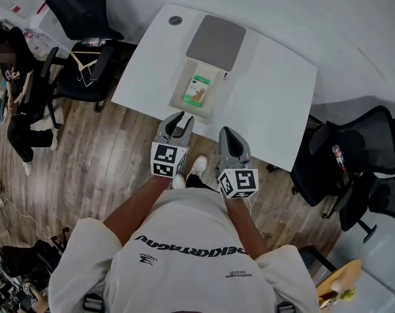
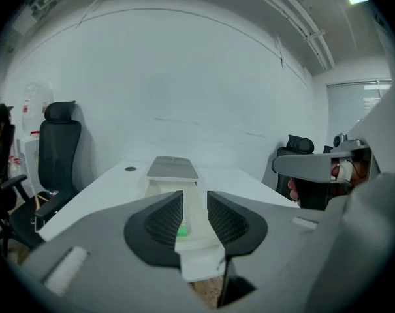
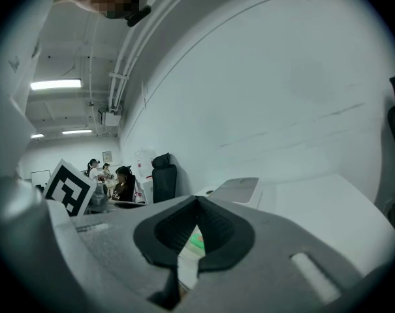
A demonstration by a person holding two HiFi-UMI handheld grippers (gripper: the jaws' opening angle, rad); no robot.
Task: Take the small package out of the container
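A pale open container [image 1: 180, 89] stands on the white table [image 1: 275, 90], with its grey lid [image 1: 216, 42] lying flat behind it. Inside lies the small green-and-white package [image 1: 200, 90]. My left gripper [image 1: 183, 117] hovers at the container's near end with its jaws a little apart and nothing between them. In the left gripper view the container [image 2: 159, 188] and a green bit of the package [image 2: 182, 229] show through the gap of the left gripper [image 2: 195, 197]. My right gripper [image 1: 227, 130] is shut and empty, just right of the container at the table's near edge. The right gripper view shows the package [image 3: 197, 242] beyond the right gripper [image 3: 197, 201].
Black office chairs stand left of the table [image 1: 86, 18] and right of it [image 1: 354, 155]. A person [image 1: 14, 77] sits at far left. A round cable port [image 1: 175, 20] is set in the table's far corner. Wooden floor lies below the table's near edge.
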